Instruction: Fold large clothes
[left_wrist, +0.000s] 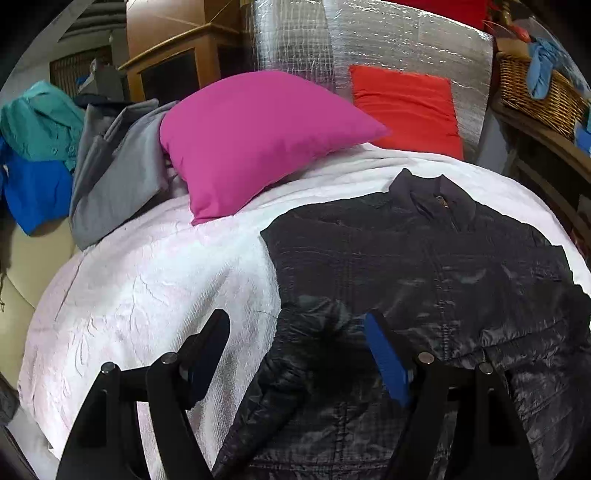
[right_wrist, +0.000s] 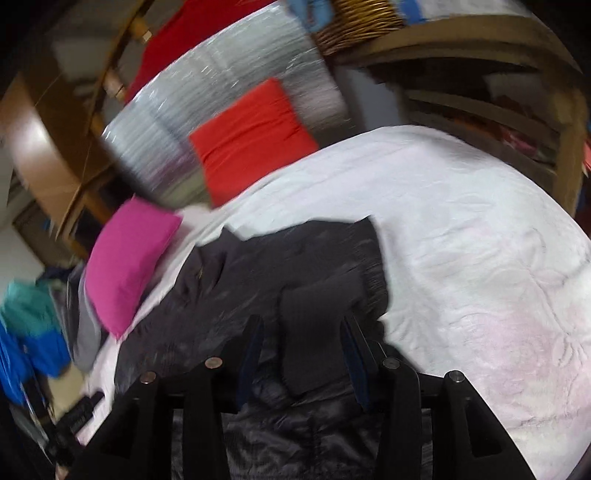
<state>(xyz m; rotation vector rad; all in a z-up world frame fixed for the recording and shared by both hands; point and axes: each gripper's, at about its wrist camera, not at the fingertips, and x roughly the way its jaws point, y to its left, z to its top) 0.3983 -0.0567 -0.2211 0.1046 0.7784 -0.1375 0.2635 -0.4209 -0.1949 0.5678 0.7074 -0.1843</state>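
Observation:
A black quilted jacket (left_wrist: 424, 280) lies front up on a white bedspread (left_wrist: 155, 280), collar and zipper toward the pillows. My left gripper (left_wrist: 295, 350) is open, hovering over the jacket's left sleeve and side edge, empty. In the blurred right wrist view the jacket (right_wrist: 229, 295) has a ribbed dark cuff (right_wrist: 317, 332) folded over its body. My right gripper (right_wrist: 301, 354) is open, and the cuff lies between its fingers. I cannot tell whether the fingers touch it.
A pink pillow (left_wrist: 255, 140) and a red pillow (left_wrist: 406, 107) lie at the head of the bed. A grey garment (left_wrist: 118, 173) and teal and blue clothes (left_wrist: 37, 155) are piled at the left. A wicker basket (left_wrist: 539, 92) sits on a wooden shelf at the right.

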